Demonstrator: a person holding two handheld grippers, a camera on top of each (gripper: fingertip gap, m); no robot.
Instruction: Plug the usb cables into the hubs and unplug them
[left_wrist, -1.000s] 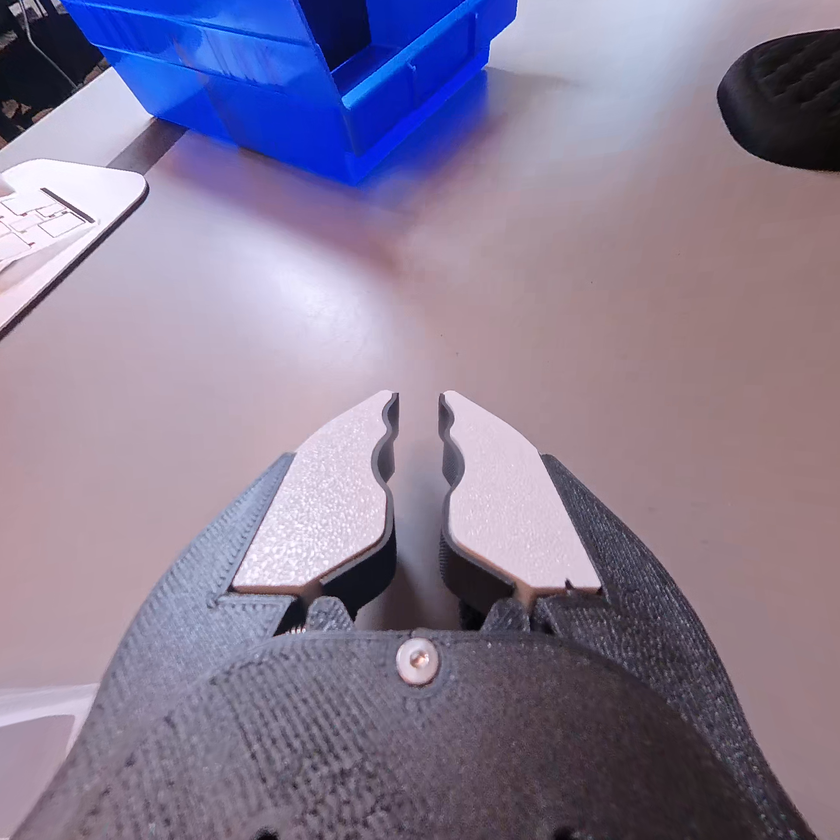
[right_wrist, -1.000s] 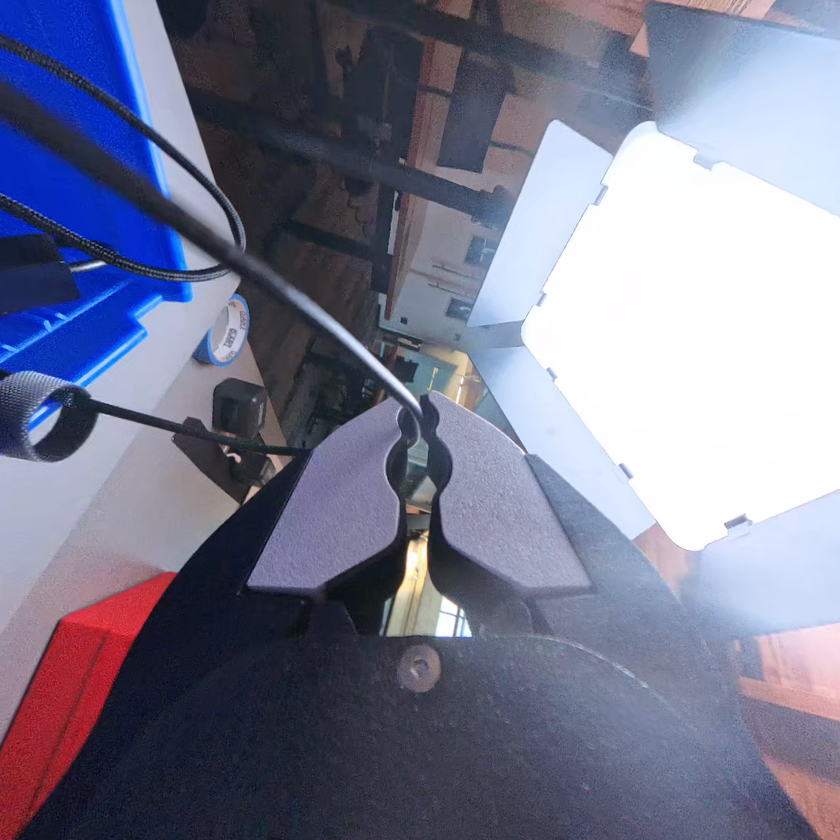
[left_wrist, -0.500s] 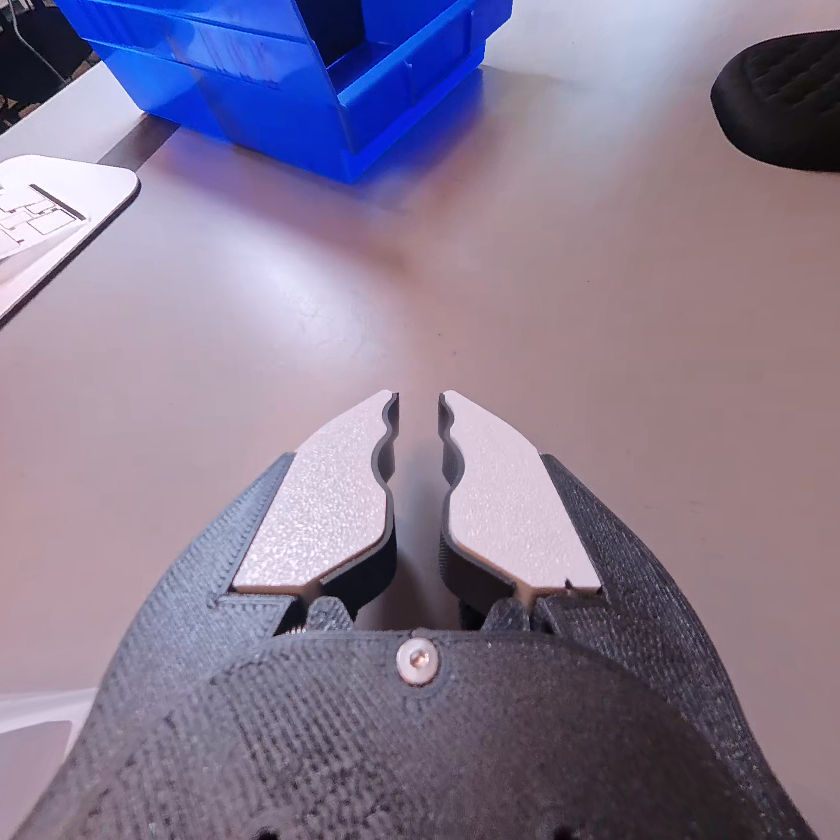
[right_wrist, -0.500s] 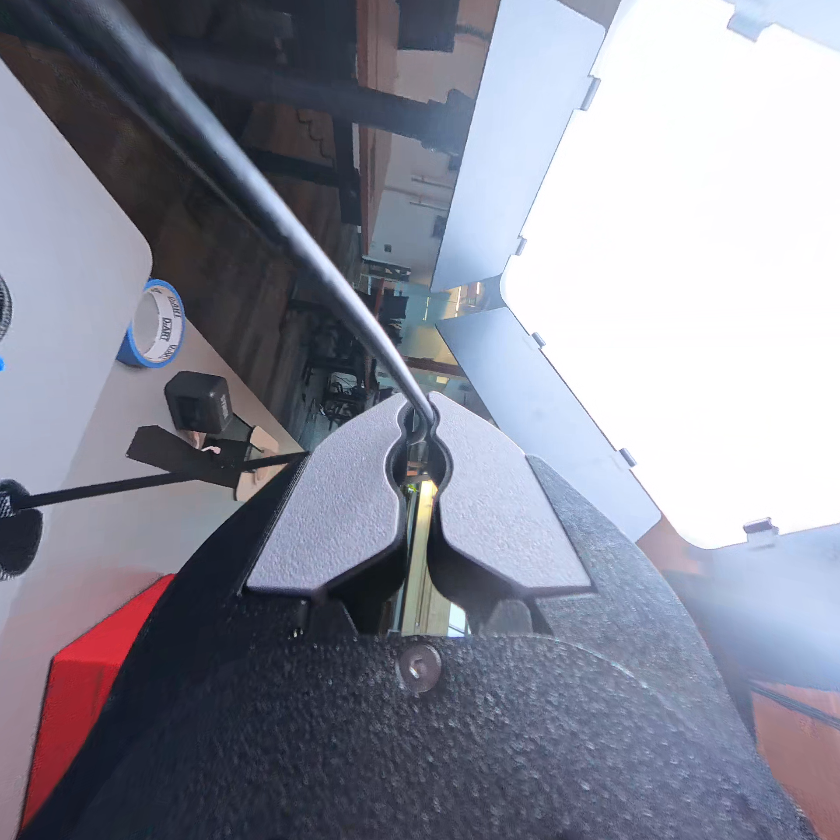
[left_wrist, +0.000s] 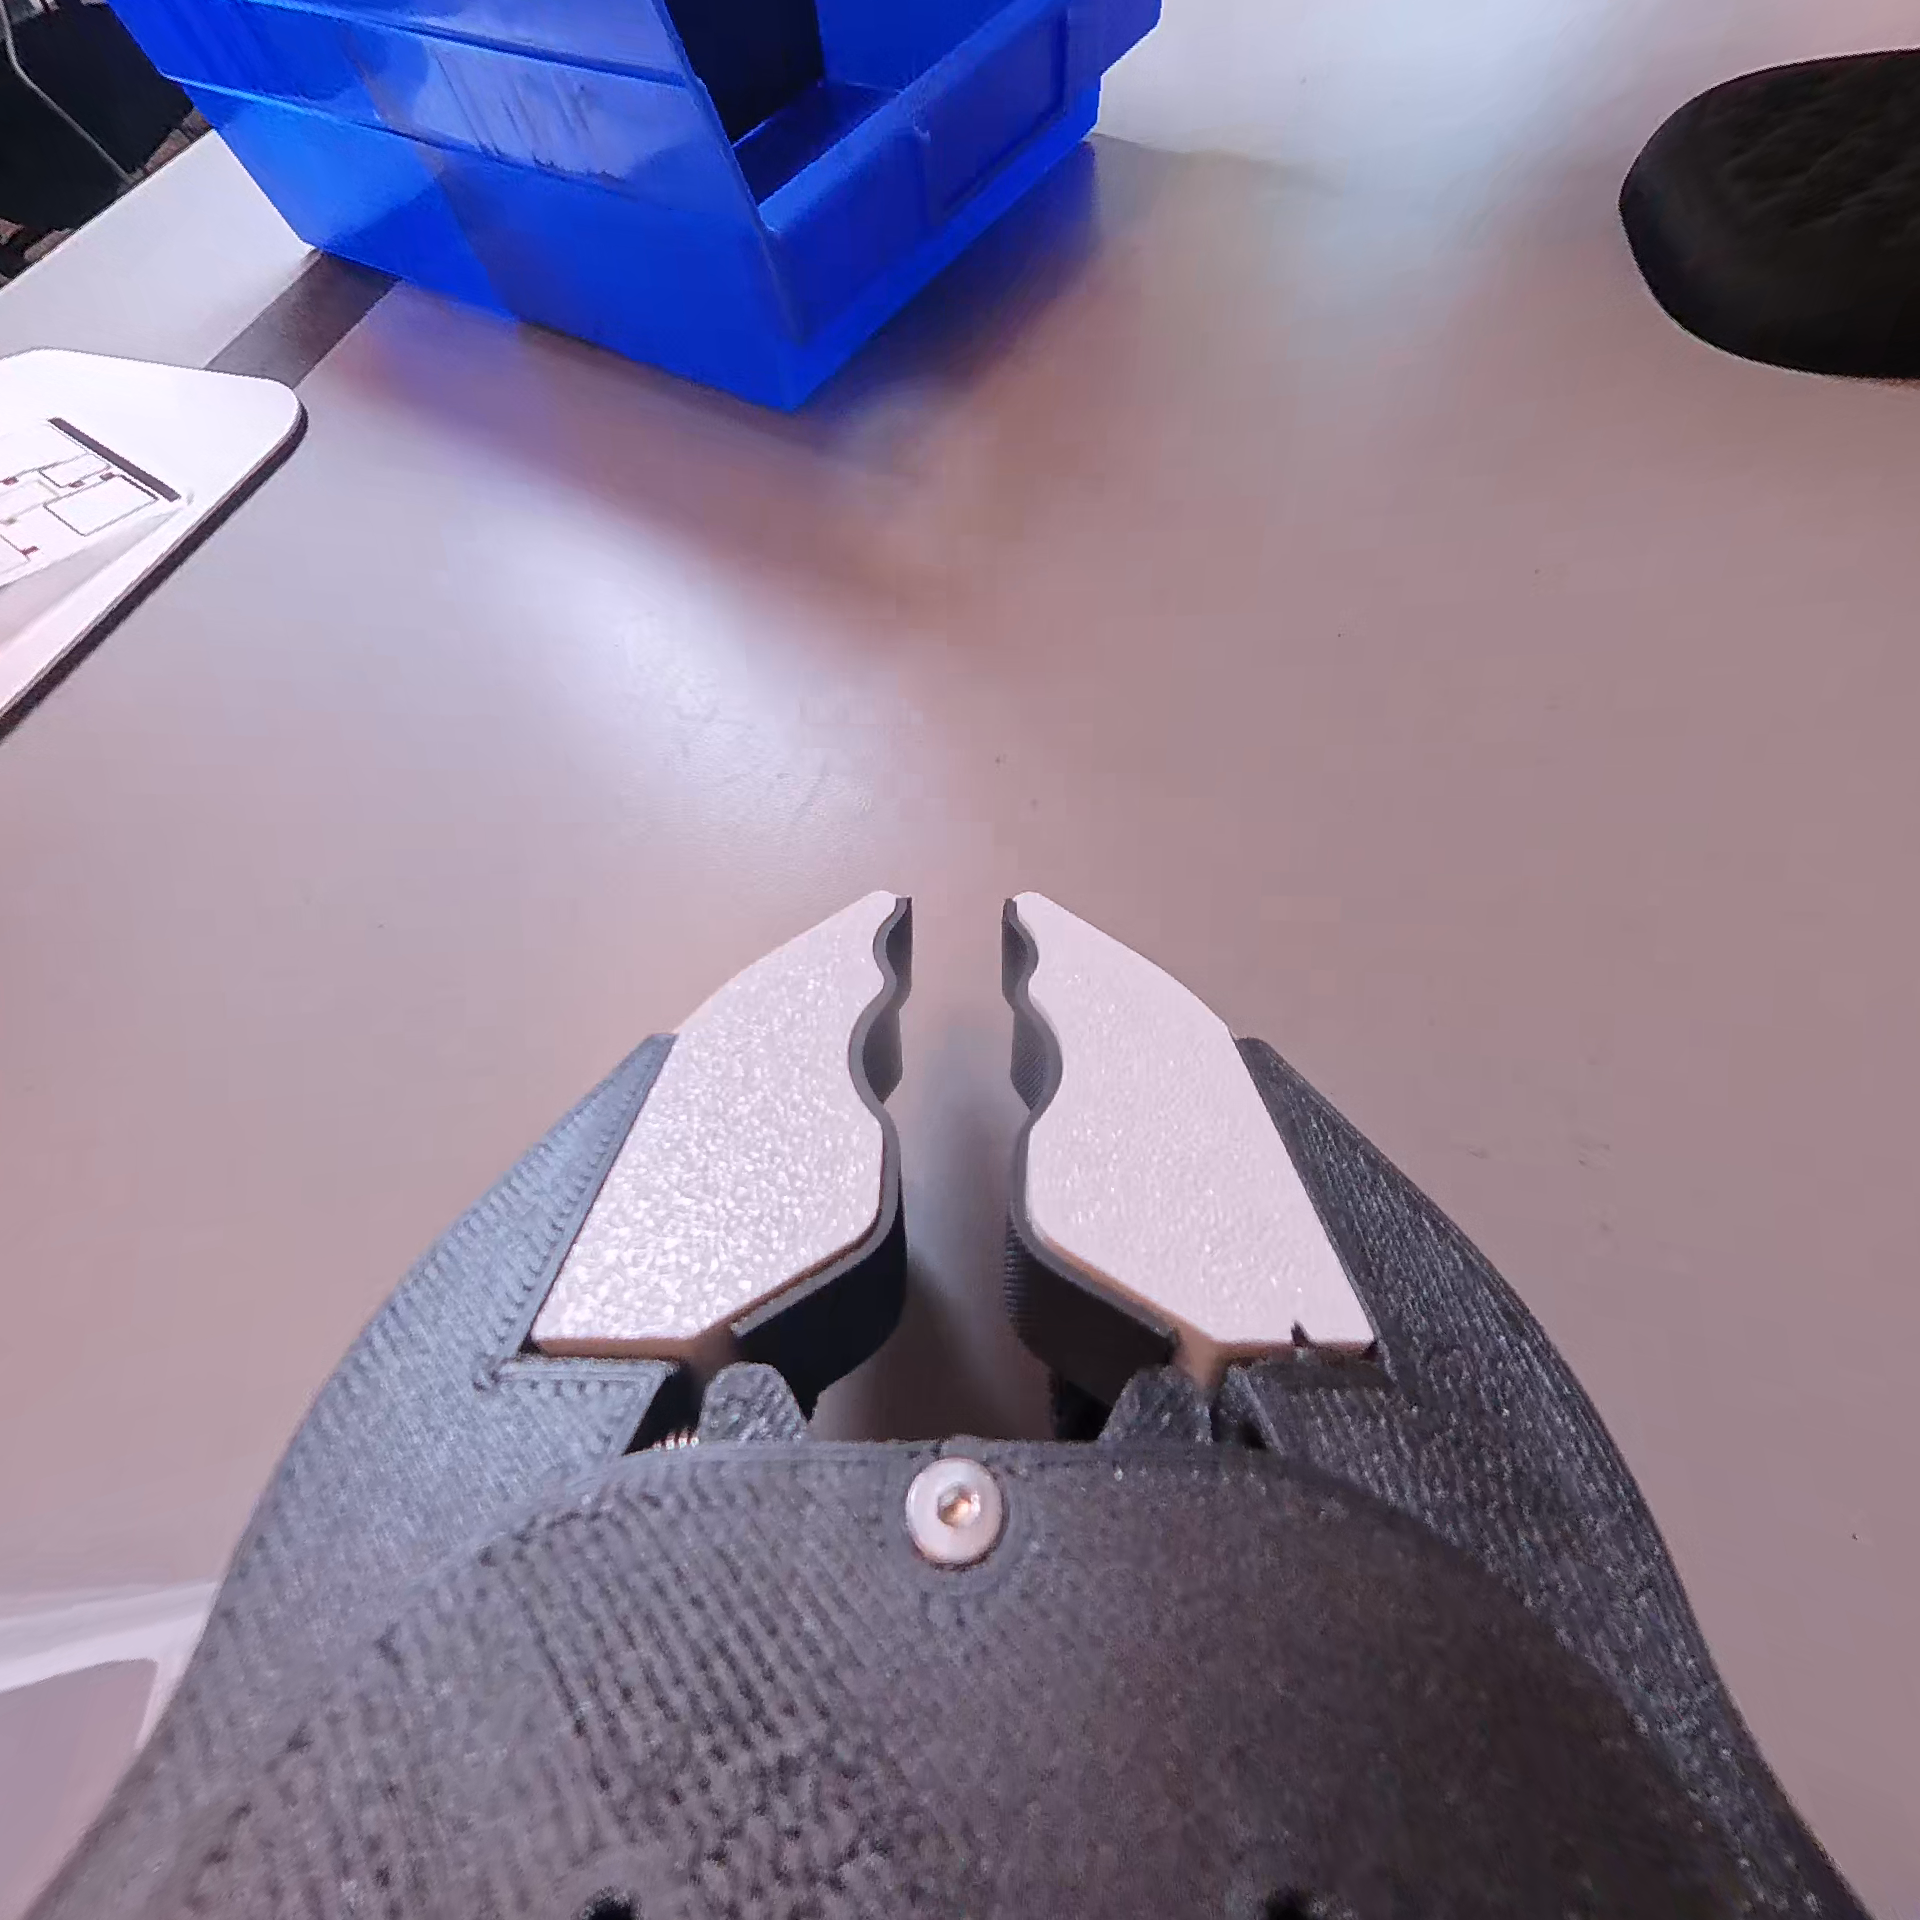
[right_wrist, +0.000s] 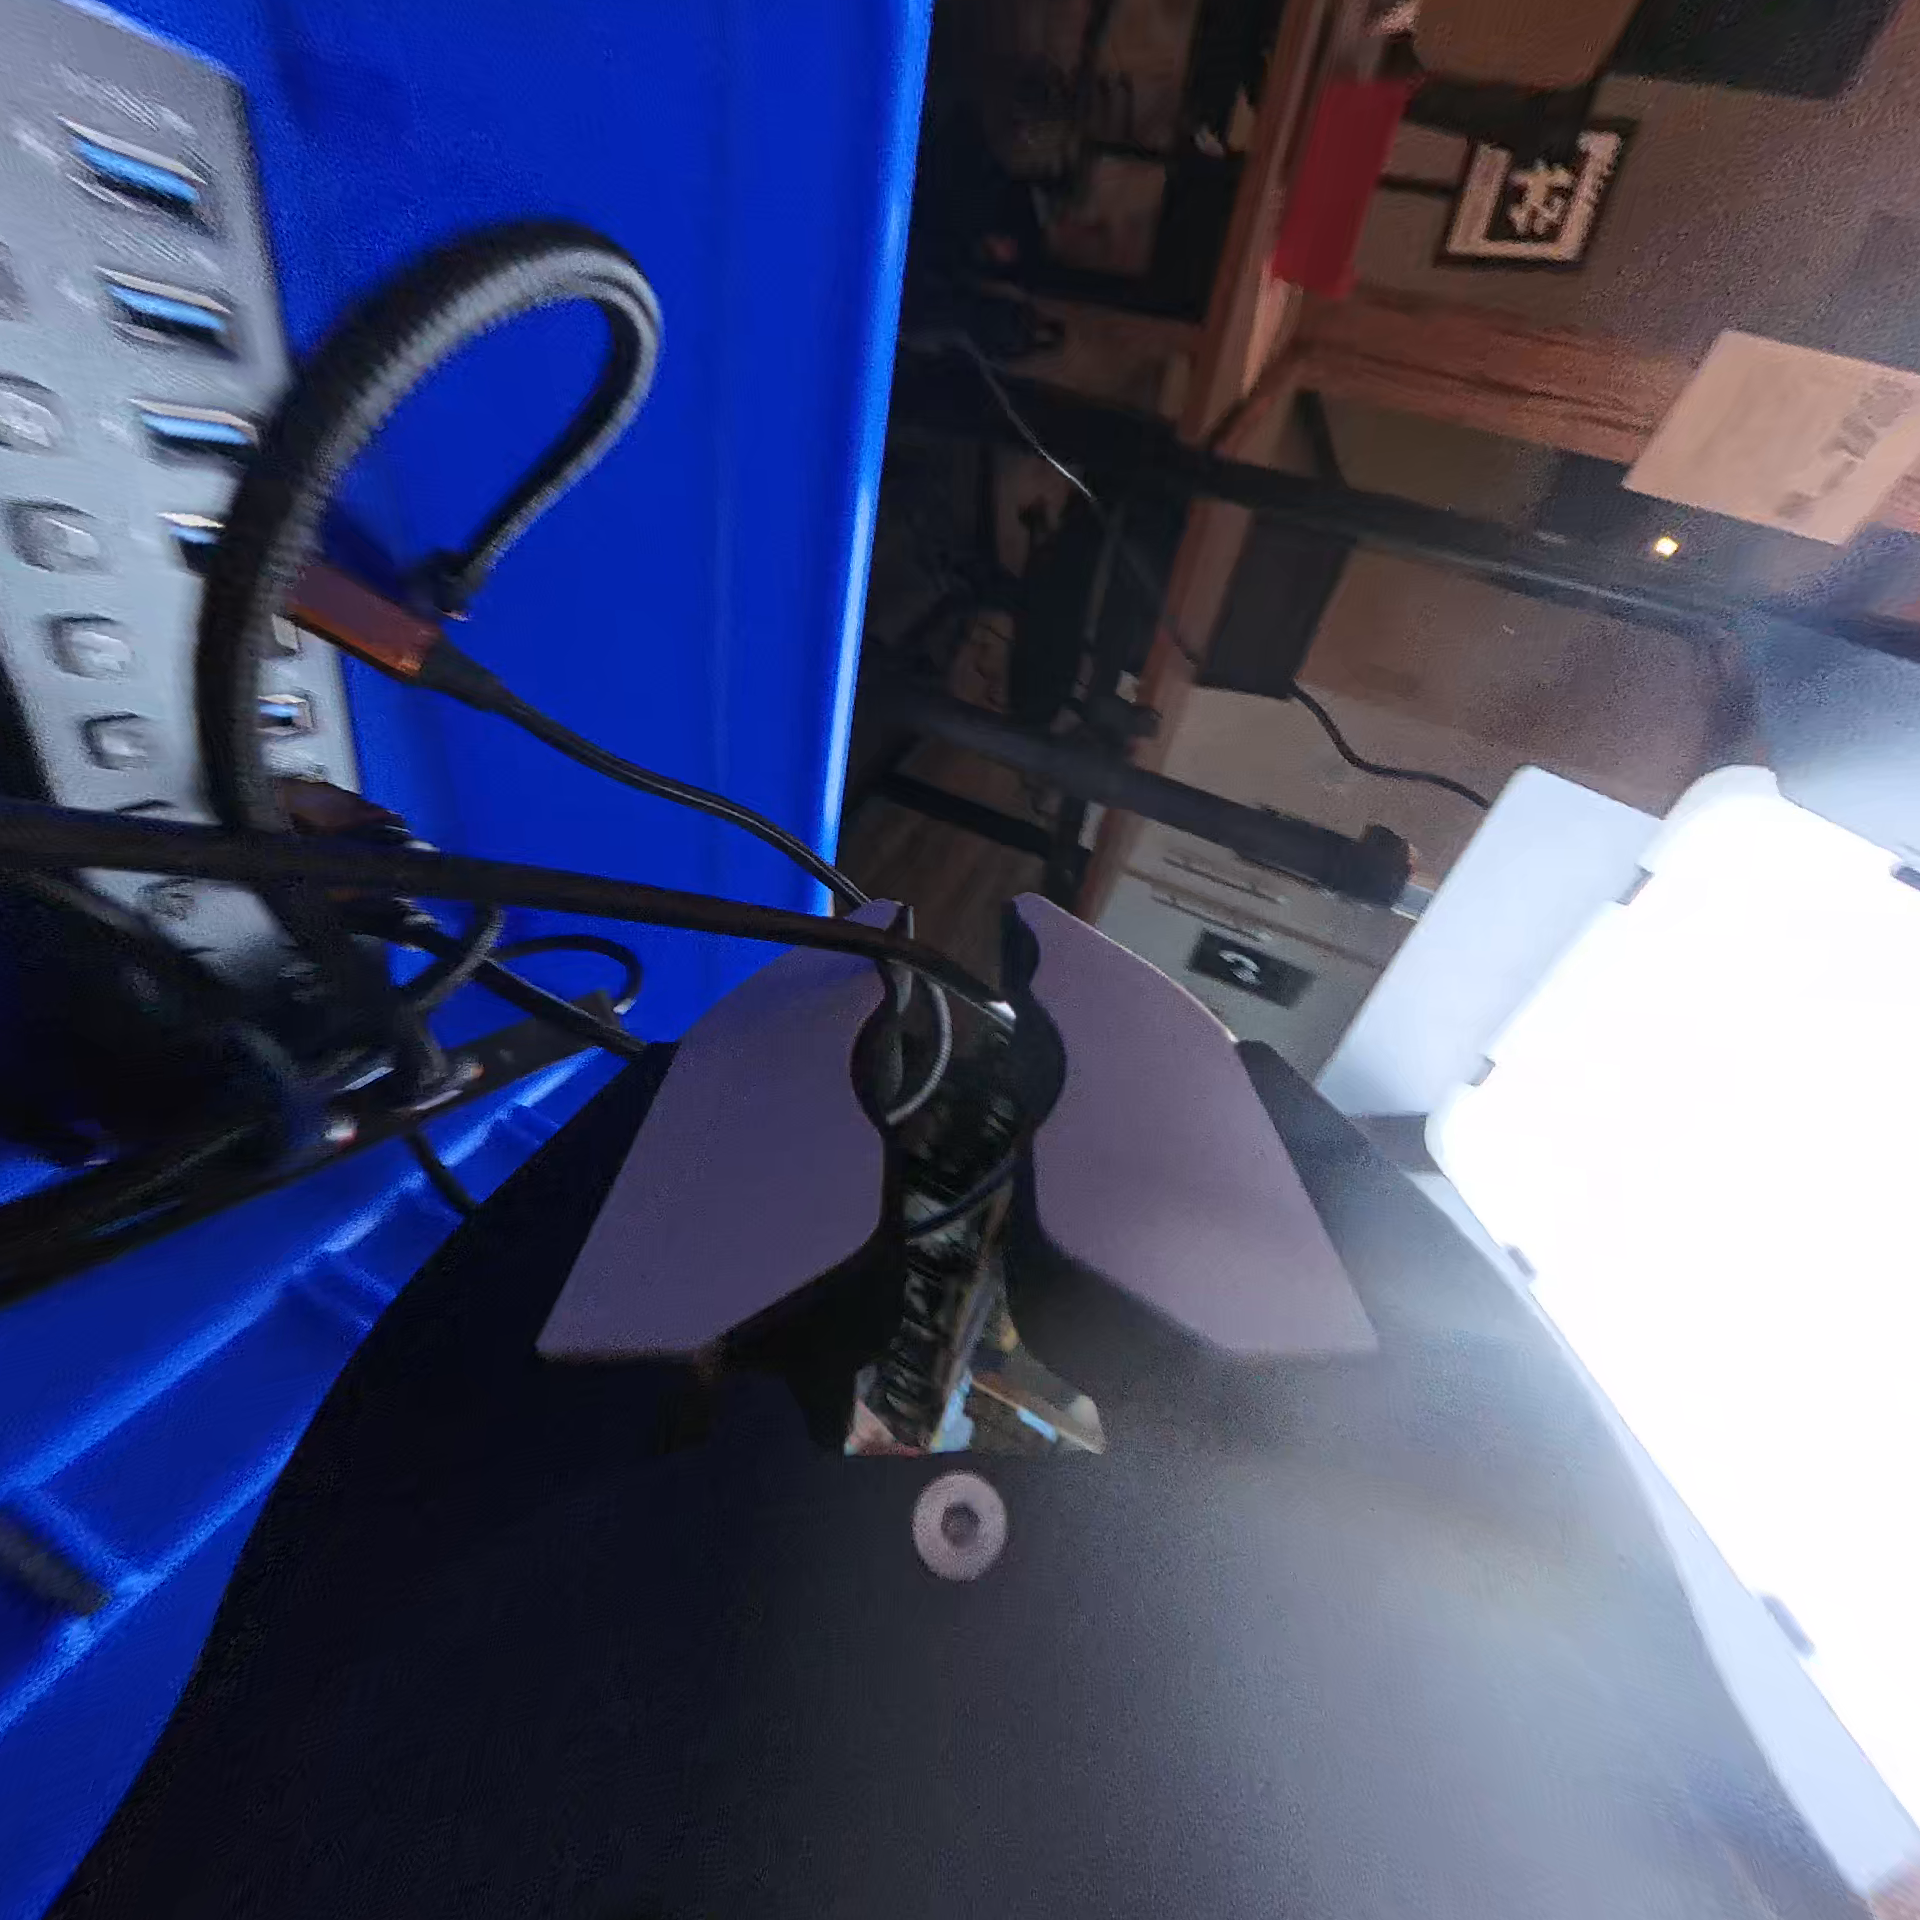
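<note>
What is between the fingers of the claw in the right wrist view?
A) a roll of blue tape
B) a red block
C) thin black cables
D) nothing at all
C: thin black cables run from the blue bin into the gap of the right claw, whose tips stand slightly apart, so whether it grips them is unclear.

L gripper (left_wrist: 956, 914) is sitting low and level, fingers pointing toward 12 o'clock, jaws parted by a narrow gap w/ nothing between them. R gripper (right_wrist: 956, 920) is rolled hard sideways, tips aiming toward 12 o'clock in its own view, jaws parted slightly; thin black cables (right_wrist: 665, 894) are crossing in from 9 o'clock between the fingertips, grip unclear.
</note>
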